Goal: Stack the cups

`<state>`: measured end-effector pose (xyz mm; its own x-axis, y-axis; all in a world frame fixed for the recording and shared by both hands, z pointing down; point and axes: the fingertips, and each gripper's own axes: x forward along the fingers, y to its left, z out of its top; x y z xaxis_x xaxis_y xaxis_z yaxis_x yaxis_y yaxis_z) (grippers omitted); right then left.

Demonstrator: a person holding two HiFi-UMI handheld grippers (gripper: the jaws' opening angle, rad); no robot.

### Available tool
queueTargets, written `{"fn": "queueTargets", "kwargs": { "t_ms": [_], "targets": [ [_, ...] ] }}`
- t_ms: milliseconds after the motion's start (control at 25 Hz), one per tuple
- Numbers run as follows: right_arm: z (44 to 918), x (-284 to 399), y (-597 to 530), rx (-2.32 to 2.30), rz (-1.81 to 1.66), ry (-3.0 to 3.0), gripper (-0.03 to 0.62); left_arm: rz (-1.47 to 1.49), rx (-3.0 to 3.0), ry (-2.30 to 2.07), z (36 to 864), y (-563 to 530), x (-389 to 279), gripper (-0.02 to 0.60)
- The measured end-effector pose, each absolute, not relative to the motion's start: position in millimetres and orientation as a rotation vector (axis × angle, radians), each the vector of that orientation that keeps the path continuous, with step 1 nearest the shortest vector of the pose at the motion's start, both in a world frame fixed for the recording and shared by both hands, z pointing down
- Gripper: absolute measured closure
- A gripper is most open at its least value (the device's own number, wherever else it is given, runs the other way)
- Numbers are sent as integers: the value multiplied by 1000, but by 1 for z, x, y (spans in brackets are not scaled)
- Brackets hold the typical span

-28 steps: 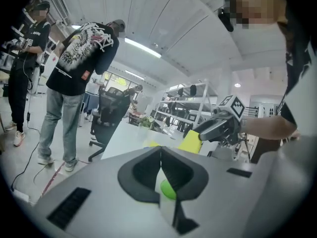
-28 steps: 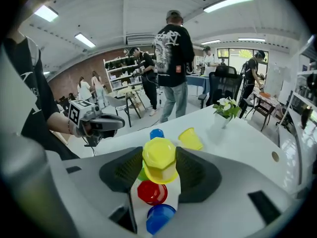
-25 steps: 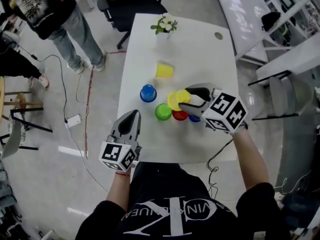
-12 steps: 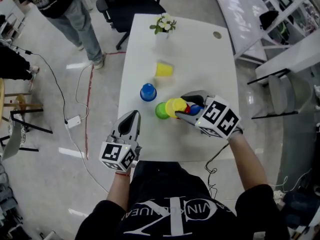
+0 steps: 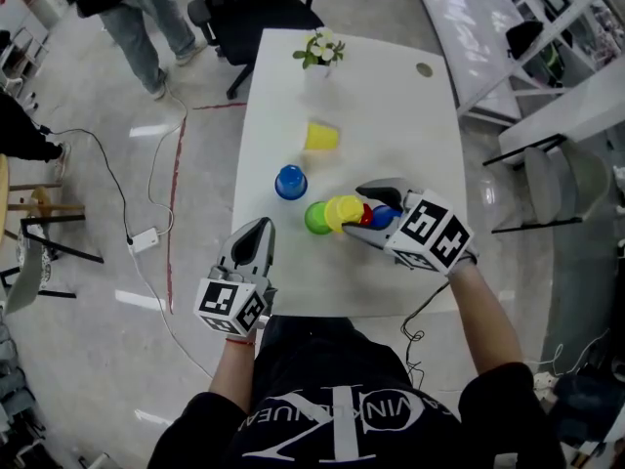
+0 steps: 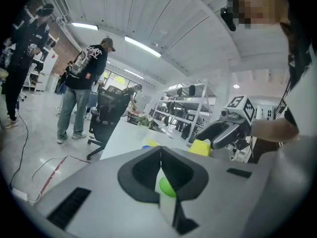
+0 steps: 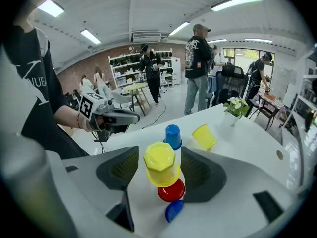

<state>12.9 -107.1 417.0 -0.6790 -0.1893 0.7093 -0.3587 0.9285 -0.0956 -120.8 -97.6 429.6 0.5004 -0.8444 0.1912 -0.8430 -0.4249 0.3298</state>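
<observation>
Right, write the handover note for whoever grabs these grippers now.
Left gripper: shut, empty.
Right gripper: jaws have just been opening; pads clear of the upside-down yellow cup between them.
Cups: it stands clustered with the green cup, red cup and blue cup; whether it tops one is unclear. The far blue cup stands apart; the tipped yellow cup lies on its side.
Done: no finished stack visible.
Left: stack all six.

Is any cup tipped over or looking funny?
Yes. One yellow cup lies on its side on the table, near the flower pot. The blue cup nearest it stands upside down on its rim.
</observation>
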Motion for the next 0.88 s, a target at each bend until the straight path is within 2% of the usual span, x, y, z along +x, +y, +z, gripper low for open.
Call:
{"fn": "queueTargets", "kwargs": {
  "t_ms": [200, 320, 520, 720, 880],
  "targets": [
    [374, 28, -127, 497, 412, -2503, 338, -21, 2366, -1406, 427, -103, -125, 577],
    [361, 56, -150, 614, 372, -2532, 356, -28, 2372, -1408, 427, -106, -128, 577],
    [378, 99, -199, 733, 284, -2537, 361, -11, 2339, -1451, 436, -117, -133, 577],
    [411, 92, -238, 566, 215, -2605, 413, -29, 2271, -1561, 434, -132, -138, 577],
    [453, 64, -258, 352, 208, -2569, 364, -32, 2190, -1684, 438, -142, -140, 577]
  ]
}}
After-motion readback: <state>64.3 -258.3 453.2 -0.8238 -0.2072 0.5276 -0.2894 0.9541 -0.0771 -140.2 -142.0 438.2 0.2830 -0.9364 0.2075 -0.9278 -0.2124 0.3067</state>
